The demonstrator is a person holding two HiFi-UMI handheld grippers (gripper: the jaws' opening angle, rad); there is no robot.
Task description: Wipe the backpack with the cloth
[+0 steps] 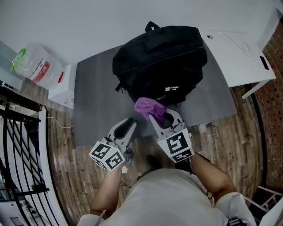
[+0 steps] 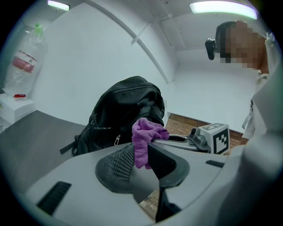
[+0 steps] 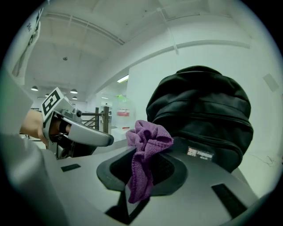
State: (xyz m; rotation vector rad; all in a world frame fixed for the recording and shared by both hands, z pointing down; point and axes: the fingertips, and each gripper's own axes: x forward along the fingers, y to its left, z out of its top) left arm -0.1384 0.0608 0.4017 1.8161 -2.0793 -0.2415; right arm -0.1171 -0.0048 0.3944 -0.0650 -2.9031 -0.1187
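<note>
The right hand-held gripper (image 1: 158, 115), clenched on the purple cloth (image 1: 149, 107), is nearer the black backpack (image 1: 161, 62) at its 12 o'clock; the left hand-held gripper (image 1: 131, 122) is parted and empty.

A bare, commercial-looking workroom, more lab or open office than home. I stand at a grey table (image 1: 90, 106) on a wood-plank floor (image 1: 241, 141), with plain white walls (image 1: 88, 22) beyond it. A white desk (image 1: 239, 57) butts against the table, a black metal railing (image 1: 22, 145) runs at my left, and a brick-patterned wall (image 1: 275, 101) closes the right. Overhead are flat light panels (image 2: 221, 6) and ceiling conduit (image 3: 79, 26). Past my right shoulder a long hall opens under rows of strip lights (image 3: 123, 79).
</note>
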